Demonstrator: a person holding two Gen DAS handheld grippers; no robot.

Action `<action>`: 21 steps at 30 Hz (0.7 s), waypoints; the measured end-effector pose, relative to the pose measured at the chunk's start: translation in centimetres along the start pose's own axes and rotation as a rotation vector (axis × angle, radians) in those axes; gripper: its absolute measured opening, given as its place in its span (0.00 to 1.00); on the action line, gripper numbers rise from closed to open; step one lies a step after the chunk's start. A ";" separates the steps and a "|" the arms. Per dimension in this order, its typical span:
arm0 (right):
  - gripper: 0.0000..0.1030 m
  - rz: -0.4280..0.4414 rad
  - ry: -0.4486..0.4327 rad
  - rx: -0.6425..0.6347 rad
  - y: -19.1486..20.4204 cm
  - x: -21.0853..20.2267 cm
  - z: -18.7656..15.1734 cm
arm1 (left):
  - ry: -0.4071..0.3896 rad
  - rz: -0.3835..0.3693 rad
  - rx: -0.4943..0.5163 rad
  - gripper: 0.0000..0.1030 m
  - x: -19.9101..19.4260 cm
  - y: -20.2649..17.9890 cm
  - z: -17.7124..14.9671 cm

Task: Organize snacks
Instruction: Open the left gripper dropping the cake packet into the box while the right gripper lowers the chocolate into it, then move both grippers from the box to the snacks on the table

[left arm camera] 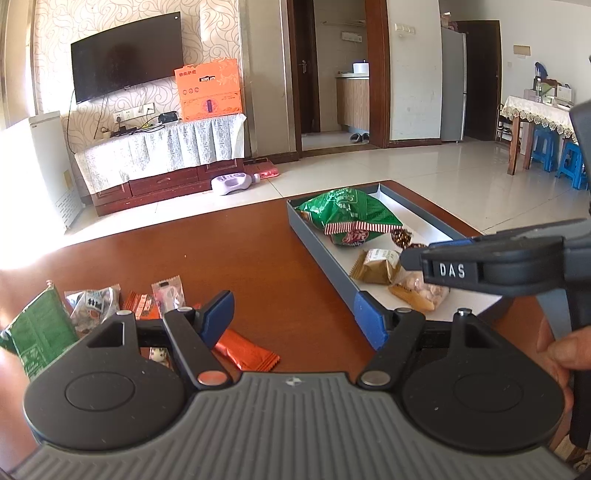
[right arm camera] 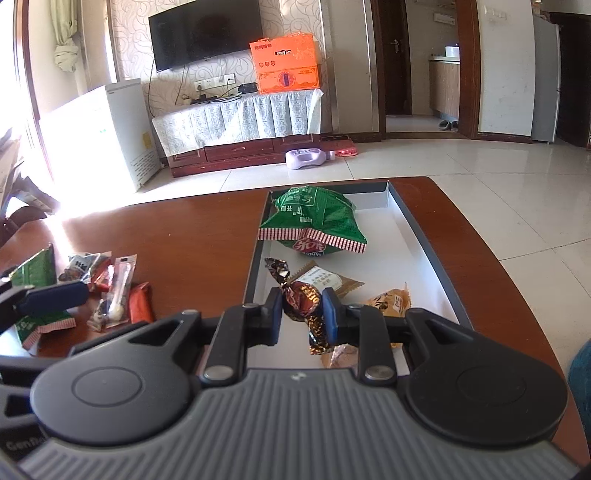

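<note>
Both wrist cams low, facing fwd, sharing tray (left arm camera: 321, 258), TV (right arm camera: 207, 33)

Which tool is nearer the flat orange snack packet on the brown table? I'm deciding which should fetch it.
Left. The left tool is open just above the orange packet; the right tool is over the grey tray, shut on a brown foil candy.

Home living room, wall television (left arm camera: 127, 59), covered cabinet (left arm camera: 162, 147), tiled floor (left arm camera: 369, 166)
</note>
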State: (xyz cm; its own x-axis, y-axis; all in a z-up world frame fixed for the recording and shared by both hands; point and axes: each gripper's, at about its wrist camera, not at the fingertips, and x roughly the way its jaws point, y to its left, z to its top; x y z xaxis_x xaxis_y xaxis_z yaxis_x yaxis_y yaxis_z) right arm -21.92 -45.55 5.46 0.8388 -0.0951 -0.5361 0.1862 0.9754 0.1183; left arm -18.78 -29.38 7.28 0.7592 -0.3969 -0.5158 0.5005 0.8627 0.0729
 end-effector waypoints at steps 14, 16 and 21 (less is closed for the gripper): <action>0.49 0.030 -0.077 -0.004 0.4 -2.5 -0.4 | -0.007 0.041 -0.045 0.77 -2.8 1.7 -1.5; 0.49 0.054 -0.102 -0.013 1.1 -3.3 -0.3 | -0.002 0.055 -0.064 0.77 -3.2 2.6 -2.0; 0.49 0.152 -0.141 -0.080 4.0 -4.4 -0.5 | 0.009 0.124 -0.115 0.77 -4.0 5.8 -3.5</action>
State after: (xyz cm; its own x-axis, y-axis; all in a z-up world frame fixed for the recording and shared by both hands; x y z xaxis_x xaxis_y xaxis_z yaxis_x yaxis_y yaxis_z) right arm -25.11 -41.13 7.93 0.9186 0.0326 -0.3939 0.0157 0.9928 0.1188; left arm -20.42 -21.70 6.77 0.8084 -0.2826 -0.5163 0.3517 0.9353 0.0388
